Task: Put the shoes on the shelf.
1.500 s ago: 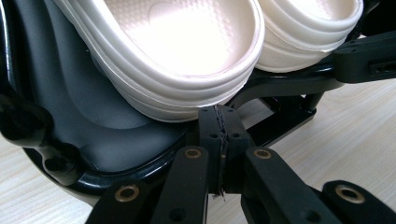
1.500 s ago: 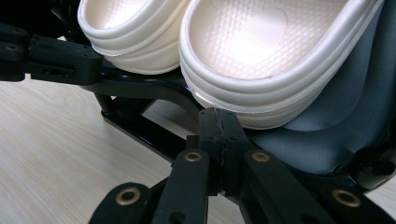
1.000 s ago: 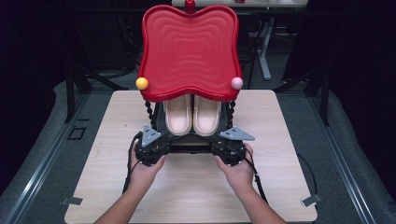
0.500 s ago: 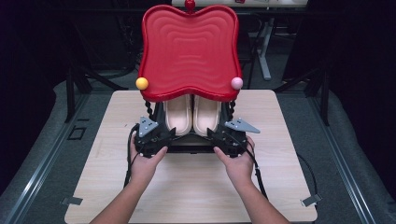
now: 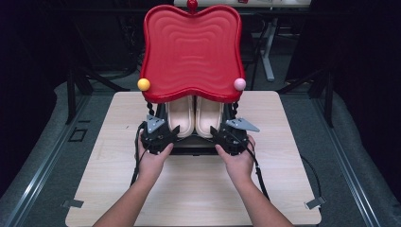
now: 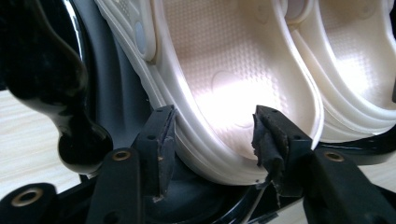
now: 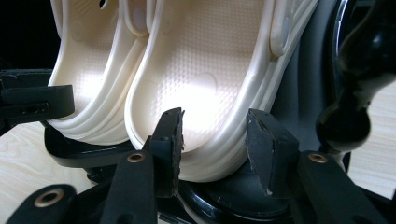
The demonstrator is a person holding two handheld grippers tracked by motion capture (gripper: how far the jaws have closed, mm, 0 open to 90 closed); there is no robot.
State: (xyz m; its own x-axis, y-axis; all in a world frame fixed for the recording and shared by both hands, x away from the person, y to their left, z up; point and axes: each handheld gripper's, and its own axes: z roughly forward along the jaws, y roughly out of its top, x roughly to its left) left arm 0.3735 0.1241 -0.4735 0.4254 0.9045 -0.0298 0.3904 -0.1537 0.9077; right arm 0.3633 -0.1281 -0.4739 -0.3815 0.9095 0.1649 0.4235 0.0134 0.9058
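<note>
Both grippers, left (image 5: 166, 133) and right (image 5: 222, 134), gaping wide around the cream clogs' (image 5: 195, 116) heels, gripping nothing, jaws just reopened then narrowed slightly; could easily slip off that curved rim when squeezing.

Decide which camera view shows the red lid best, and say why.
The high view: the red lid stands raised and whole, above the two cream clogs. The left gripper view and right gripper view look into the clogs from their heels; no red is visible there.

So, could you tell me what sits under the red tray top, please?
Under the red tray top, two cream clogs lie side by side on a black base, heels toward the person. Their toe ends are covered by the top.
</note>
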